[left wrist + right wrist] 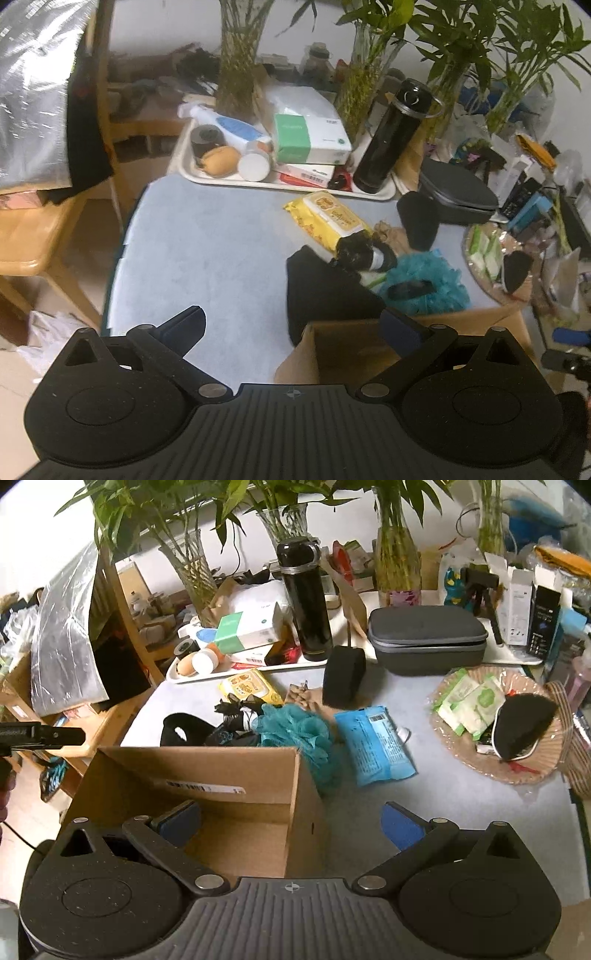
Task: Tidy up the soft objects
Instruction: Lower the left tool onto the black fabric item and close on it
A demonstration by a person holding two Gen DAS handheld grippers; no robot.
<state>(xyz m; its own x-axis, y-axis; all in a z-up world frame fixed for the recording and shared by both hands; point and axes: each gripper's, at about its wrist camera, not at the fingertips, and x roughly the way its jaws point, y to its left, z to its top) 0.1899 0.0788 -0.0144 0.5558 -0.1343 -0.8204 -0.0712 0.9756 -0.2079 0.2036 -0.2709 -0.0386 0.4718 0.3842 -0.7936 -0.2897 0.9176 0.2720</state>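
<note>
My left gripper [295,325] and right gripper [291,819] gape empty; cardboard box [207,771] below looks empty, teal bath pouf [295,731] ahead unsorted.

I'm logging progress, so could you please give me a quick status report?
Both grippers, left and right, open and empty. Cardboard box looks empty; teal bath pouf waiting behind it. Nothing blocking.

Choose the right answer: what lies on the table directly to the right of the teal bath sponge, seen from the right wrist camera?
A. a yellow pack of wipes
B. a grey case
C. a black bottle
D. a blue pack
D: the blue pack lies flat on the table just right of the teal bath sponge, beyond the cardboard box.
</note>
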